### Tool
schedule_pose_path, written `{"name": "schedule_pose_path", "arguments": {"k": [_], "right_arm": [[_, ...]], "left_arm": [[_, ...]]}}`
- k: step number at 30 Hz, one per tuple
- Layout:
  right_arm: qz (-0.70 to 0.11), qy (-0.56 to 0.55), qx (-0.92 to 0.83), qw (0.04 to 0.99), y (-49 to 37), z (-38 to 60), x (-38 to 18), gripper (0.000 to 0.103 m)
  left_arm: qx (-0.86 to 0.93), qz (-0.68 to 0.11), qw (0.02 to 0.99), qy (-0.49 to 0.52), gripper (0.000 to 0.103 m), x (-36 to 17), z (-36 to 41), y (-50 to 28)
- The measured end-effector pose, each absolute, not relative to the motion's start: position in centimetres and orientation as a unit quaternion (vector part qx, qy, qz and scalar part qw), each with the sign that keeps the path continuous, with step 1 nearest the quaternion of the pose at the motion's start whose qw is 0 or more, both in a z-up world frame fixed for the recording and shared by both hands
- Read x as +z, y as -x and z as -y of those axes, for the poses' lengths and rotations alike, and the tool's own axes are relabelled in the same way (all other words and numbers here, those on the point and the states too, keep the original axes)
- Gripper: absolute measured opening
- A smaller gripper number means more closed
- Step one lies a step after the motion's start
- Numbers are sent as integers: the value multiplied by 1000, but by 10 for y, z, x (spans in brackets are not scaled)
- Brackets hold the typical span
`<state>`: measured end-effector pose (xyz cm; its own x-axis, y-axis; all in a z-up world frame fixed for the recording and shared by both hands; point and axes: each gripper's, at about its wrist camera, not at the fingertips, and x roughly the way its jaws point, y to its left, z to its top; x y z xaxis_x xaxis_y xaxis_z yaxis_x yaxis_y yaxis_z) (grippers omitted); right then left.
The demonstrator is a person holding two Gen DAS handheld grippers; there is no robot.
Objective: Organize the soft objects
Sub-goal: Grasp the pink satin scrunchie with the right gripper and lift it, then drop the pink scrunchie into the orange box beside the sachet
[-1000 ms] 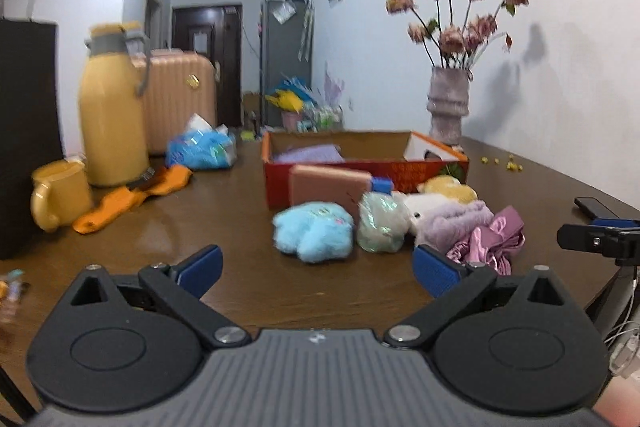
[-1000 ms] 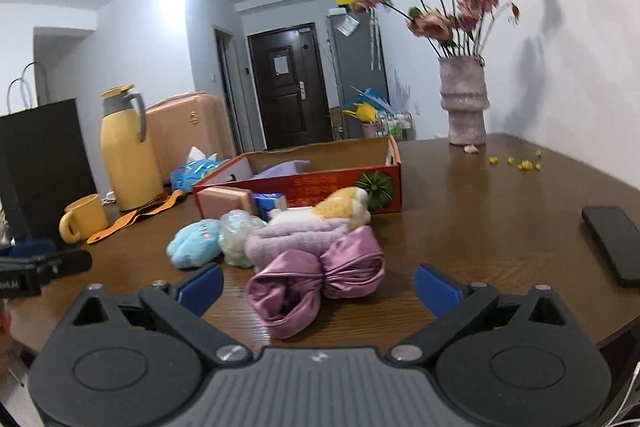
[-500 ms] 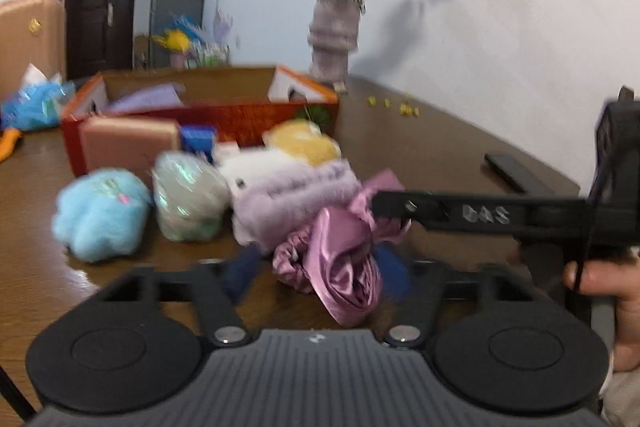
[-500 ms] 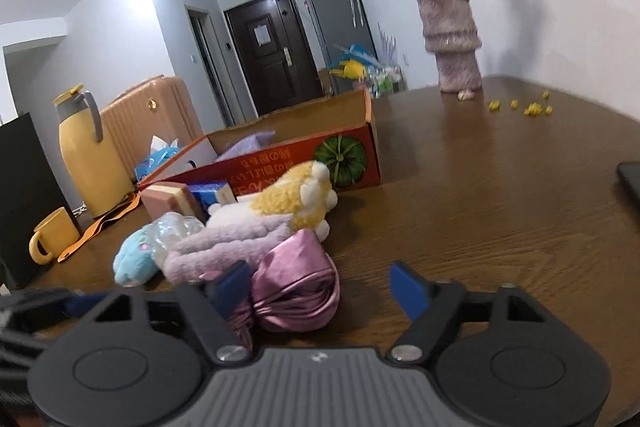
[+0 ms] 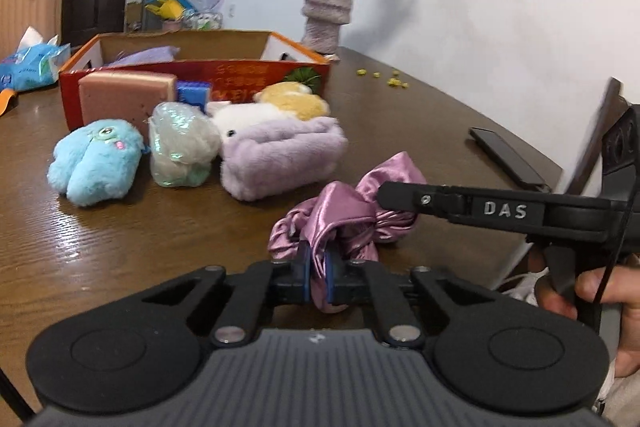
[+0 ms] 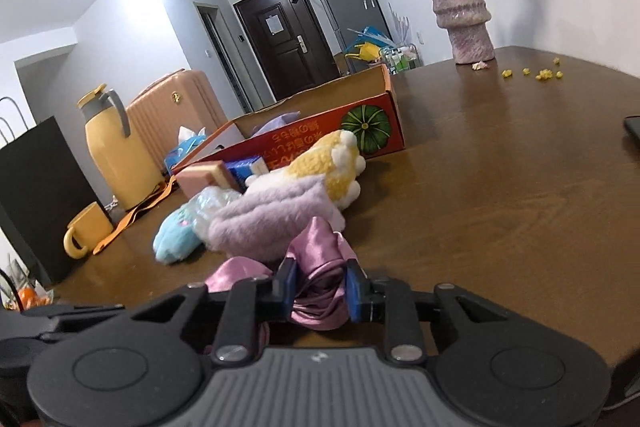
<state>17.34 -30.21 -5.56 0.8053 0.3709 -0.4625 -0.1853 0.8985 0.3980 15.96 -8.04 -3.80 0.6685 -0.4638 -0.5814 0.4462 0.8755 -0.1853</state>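
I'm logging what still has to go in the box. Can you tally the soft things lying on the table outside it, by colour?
Purple: 2, satin scrunchie, fluffy pouch
Blue: 1, plush monster
Yellow and white: 1, plush animal
Pink: 1, sponge block
Pale iridescent: 1, wrapped plush
Total: 6

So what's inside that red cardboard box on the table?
Only a pale purple item shows above the near wall of the red box. That wall hides the floor, so anything else inside cannot be seen.
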Motion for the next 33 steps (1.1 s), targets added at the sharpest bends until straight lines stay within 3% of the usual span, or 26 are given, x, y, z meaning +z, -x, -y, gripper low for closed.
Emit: {"name": "schedule_pose_path", "arguments": {"k": [10,17,22,28,30,32,33], "right_arm": [[-194,-175,166,951,-144,297,-8,21],[-174,-167,214,947,-240,275,57,21],[-229,-171,225,931,-358,244,63,21],[-332,-134,196,913,-474,180,25,22],[-372,-129,185,900,-500,166,8,28],[-394,-122,173,894,-514,157,-4,29],[-395,-118,168,896,-515,154,-6,36]], "left_arm": [[-273,-241,931,21,6,15,65,-144],[-244,-193,950,20,6,80,33,-238],[-185,-230,956,-3,6,84,14,-349],[-119,-320,940,-7,8,43,-8,-463],[-118,-329,937,-25,9,27,-10,-473],[-108,-338,934,-30,17,13,-16,-477],[-107,-338,935,-30,25,9,-22,-473]]}}
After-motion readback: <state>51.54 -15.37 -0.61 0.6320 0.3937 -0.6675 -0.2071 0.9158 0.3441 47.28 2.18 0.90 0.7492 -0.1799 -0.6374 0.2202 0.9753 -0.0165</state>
